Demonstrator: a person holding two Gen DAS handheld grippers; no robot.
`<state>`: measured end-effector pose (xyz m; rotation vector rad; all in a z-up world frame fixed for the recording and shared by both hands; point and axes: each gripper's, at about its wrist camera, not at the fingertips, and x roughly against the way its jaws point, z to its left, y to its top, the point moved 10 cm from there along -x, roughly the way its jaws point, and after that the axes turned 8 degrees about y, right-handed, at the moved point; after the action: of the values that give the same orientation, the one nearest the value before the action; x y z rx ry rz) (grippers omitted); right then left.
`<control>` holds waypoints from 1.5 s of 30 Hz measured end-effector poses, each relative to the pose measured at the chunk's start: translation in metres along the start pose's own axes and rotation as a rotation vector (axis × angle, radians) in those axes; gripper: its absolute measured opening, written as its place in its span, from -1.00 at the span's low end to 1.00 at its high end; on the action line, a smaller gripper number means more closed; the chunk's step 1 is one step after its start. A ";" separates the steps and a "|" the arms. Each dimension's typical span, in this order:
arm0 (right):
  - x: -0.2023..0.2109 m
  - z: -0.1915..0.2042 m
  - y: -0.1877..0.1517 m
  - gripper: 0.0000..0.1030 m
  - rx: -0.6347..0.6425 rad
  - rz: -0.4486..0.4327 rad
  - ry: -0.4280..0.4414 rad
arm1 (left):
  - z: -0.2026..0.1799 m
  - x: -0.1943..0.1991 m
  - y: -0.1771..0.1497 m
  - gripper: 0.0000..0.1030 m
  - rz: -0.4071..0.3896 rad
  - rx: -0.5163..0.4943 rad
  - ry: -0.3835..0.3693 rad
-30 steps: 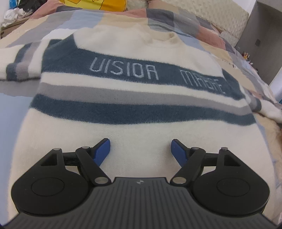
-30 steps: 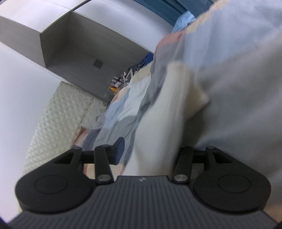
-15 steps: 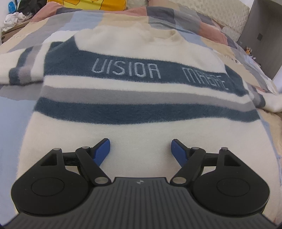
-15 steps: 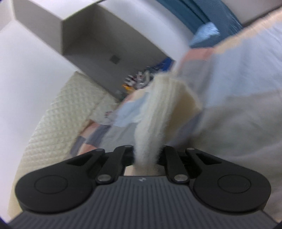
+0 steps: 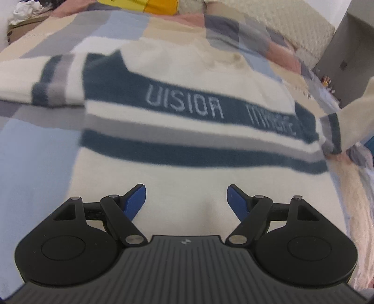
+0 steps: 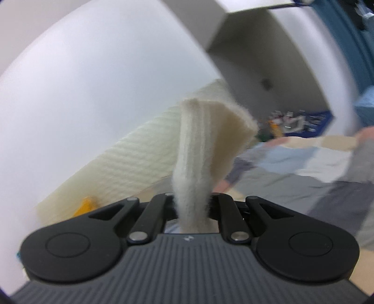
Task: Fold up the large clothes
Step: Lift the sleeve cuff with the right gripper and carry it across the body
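Note:
A cream sweater (image 5: 182, 77) with dark blue and grey stripes and pale lettering lies flat, face up, on the patchwork bed cover (image 5: 37, 145). My left gripper (image 5: 186, 198) hovers open over its lower hem, blue pads apart, nothing between them. The sweater's right sleeve (image 5: 355, 114) rises off the bed at the right edge of the left wrist view. In the right wrist view my right gripper (image 6: 191, 205) is shut on the sleeve's cream cuff (image 6: 205, 145), which stands up between the jaws. Its pads are hidden by the fuzzy fabric.
A quilted cream headboard (image 6: 131, 159) and a white wall stand behind the bed. A grey cupboard (image 5: 350, 58) sits at the right, with small items on a shelf beside it. A yellow pillow (image 5: 149, 5) and a heap of clothes (image 5: 25, 11) lie at the far end.
My right gripper shut on the sleeve cuff and lifted it, swinging from the bed cover toward the wall and headboard. The left gripper drew back a little, still open; the right sleeve now hangs lifted.

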<state>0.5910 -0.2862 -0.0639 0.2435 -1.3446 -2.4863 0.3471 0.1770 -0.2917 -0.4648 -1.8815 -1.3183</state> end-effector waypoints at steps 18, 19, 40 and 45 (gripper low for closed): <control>0.042 0.279 -0.188 -0.79 0.384 0.325 0.422 | 0.088 0.055 0.030 0.56 -0.126 0.247 -0.096; 0.046 0.286 -0.200 -0.79 0.377 0.346 0.437 | 0.093 0.057 0.032 0.56 -0.136 0.260 -0.095; 0.102 0.279 -0.404 -0.76 0.644 0.734 0.466 | 0.130 0.049 0.037 0.56 -0.148 0.393 -0.103; 0.109 0.272 -0.417 -0.73 0.646 0.788 0.452 | 0.122 0.043 0.035 0.56 -0.138 0.386 -0.118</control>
<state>0.3336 0.1050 -0.2645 0.3089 -1.5832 -1.2350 0.2964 0.2961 -0.2571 -0.2190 -2.2367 -0.9926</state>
